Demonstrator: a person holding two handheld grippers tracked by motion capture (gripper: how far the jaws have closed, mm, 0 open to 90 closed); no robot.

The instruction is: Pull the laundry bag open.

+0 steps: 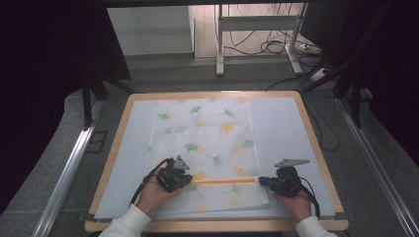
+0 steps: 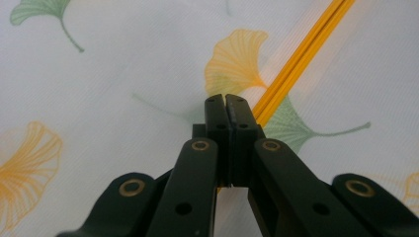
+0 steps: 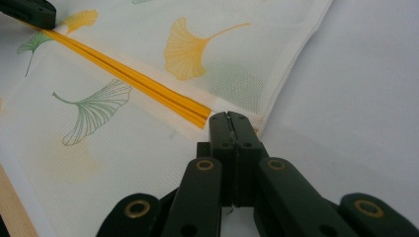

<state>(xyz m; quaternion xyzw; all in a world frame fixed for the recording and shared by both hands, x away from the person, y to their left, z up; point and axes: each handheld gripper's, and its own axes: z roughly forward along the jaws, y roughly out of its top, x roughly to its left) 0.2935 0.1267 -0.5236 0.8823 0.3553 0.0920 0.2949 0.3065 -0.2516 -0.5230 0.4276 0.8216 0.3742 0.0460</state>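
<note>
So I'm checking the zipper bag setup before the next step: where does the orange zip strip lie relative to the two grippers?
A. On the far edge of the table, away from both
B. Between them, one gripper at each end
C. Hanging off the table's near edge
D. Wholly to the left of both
B: in the high view the orange zip strip runs from the left gripper to the right gripper, both with jaws closed.
</note>
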